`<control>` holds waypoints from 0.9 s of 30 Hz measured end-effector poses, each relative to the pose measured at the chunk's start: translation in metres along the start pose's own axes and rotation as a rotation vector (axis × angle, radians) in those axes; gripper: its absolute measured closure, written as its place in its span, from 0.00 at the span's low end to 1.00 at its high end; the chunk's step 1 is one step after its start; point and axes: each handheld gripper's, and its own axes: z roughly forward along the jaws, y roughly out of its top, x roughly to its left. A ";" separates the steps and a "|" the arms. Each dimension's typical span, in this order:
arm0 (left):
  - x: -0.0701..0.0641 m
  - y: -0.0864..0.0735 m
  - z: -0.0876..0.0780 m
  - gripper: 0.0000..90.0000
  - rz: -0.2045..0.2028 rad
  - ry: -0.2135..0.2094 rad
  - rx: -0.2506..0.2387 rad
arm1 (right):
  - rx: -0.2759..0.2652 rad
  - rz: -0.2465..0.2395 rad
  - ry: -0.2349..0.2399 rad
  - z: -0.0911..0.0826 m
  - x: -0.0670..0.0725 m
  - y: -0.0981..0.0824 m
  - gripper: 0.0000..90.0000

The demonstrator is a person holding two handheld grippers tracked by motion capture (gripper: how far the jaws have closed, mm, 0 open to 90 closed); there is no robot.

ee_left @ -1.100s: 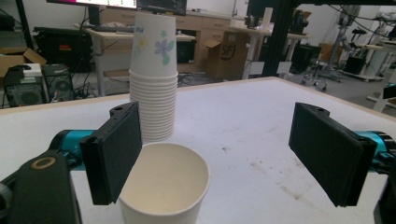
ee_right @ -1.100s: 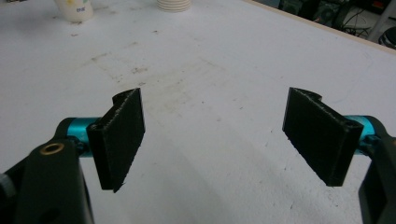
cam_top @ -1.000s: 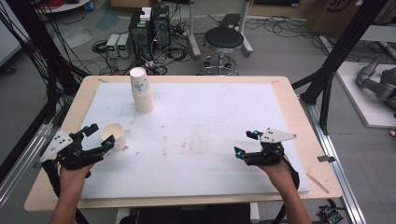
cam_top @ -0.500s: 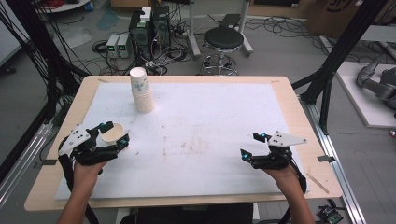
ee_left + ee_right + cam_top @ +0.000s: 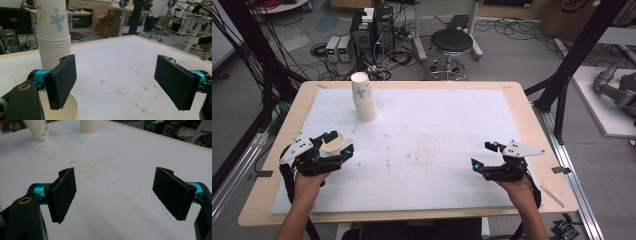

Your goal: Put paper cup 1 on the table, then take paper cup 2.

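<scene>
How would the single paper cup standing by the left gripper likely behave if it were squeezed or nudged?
The single paper cup is thin-walled paper with an open top, so it would probably dent under a firm squeeze. It looks empty, hence likely very light and apt to slide or tip on the white table cover. If it falls on its side, its tapered shape, like the cup stack, would probably roll in a curve.

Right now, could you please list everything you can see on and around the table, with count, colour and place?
Single paper cup: one, cream, upright on the mat's left part, at the left gripper's jaws.
Stack of paper cups: one stack, white with flower print, upside down at the mat's far left.
Mat: one, white, stained, covering the table.
Table: one, light wood.
Stool: one, black seat, on the floor beyond the table.
Left gripper: one, black, jaws open, low over the mat's left part.
Right gripper: one, black, jaws open, empty, over the mat's right part.
</scene>
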 end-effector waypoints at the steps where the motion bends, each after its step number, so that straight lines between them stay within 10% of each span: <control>1: -0.001 0.001 0.000 0.20 0.002 -0.002 0.000 | 0.003 -0.002 -0.002 0.001 0.000 0.000 0.21; 27: -0.009 0.009 0.005 0.20 0.018 -0.013 0.013 | 0.005 0.005 0.000 0.003 -0.002 -0.003 0.22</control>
